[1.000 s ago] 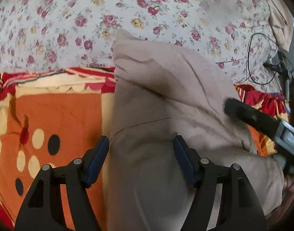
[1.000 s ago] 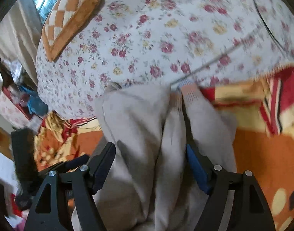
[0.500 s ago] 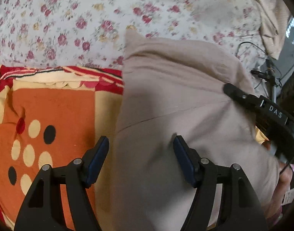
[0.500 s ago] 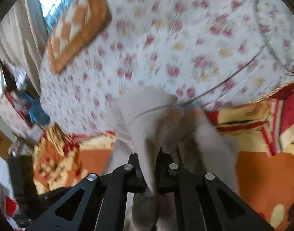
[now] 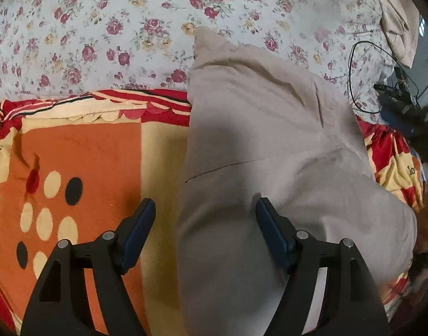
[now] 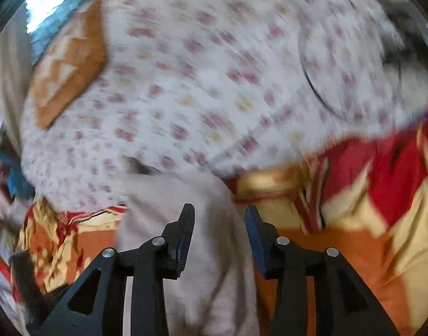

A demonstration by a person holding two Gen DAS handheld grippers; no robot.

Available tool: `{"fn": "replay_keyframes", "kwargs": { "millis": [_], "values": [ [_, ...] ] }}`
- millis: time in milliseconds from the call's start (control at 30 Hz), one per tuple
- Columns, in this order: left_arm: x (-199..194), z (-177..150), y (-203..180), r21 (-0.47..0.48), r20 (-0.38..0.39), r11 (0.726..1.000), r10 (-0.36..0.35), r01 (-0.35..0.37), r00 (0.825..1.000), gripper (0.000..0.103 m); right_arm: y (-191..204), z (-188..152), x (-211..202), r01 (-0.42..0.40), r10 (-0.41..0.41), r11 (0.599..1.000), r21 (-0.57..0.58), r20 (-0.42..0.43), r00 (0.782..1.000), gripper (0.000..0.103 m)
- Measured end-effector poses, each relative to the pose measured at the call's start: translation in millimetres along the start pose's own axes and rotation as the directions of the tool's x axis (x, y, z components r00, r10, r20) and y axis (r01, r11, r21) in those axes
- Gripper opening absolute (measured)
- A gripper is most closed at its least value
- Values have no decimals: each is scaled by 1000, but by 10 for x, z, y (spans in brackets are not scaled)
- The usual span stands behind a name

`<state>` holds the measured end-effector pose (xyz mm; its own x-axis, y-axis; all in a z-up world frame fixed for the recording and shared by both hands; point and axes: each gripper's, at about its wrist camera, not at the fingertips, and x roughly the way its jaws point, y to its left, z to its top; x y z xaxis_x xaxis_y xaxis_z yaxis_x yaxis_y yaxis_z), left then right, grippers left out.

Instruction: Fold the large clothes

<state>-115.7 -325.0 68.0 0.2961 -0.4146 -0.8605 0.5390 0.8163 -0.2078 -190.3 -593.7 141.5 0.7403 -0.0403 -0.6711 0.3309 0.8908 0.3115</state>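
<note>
Beige garment (image 5: 264,145) sharp between released left gripper (image 5: 205,231); right view blurred, right gripper (image 6: 219,224) just reopened, orange cushion (image 6: 68,64) beyond.

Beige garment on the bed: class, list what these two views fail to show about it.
- Left wrist view: the beige garment's near end is cut off by the frame edge and the left gripper.
- Right wrist view: motion blur hides its folds; the right gripper covers its lower part.

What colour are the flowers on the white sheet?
Mostly dark red and pink roses on the floral sheet, clearest in the left wrist view.
</note>
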Motion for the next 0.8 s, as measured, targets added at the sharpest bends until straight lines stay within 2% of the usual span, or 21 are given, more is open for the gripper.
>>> {"fn": "replay_keyframes", "kwargs": {
  "millis": [100,200,300,433,533,600,633,700,767,800],
  "values": [
    [27,-43,-28,-7,0,1000,2,-2,1000,74,330,44,81,-80,73,990,-114,-57,996,43],
    [20,-41,-47,3,0,1000,12,-12,1000,74,422,-25,422,-95,79,988,-124,-125,989,41],
    [12,17,-43,14,-11,1000,9,-8,1000,74,228,-137,818,-48,36,997,-52,-201,979,38],
    [60,145,8,-28,-2,1000,2,-2,1000,74,-192,-340,1137,-24,48,994,105,-236,971,20],
    [210,179,6,-35,-59,999,1,-3,998,74,-331,-434,1184,-26,59,989,148,-223,973,7],
    [209,151,7,-40,-50,999,5,-7,999,74,-396,-404,1101,-23,64,984,174,-233,970,6],
    [195,135,-2,-33,-43,999,11,-13,999,74,-400,-380,1025,-18,59,985,172,-234,970,7],
    [156,90,-31,-8,-31,999,34,-34,999,74,-375,-325,769,1,31,990,142,-220,975,20],
    [121,57,-52,2,-23,999,39,-39,999,74,-261,-319,512,-20,38,996,92,-201,979,51],
    [109,45,-56,6,-21,999,39,-38,999,74,-160,-343,334,-37,46,998,53,-183,982,53]
  ]
}}
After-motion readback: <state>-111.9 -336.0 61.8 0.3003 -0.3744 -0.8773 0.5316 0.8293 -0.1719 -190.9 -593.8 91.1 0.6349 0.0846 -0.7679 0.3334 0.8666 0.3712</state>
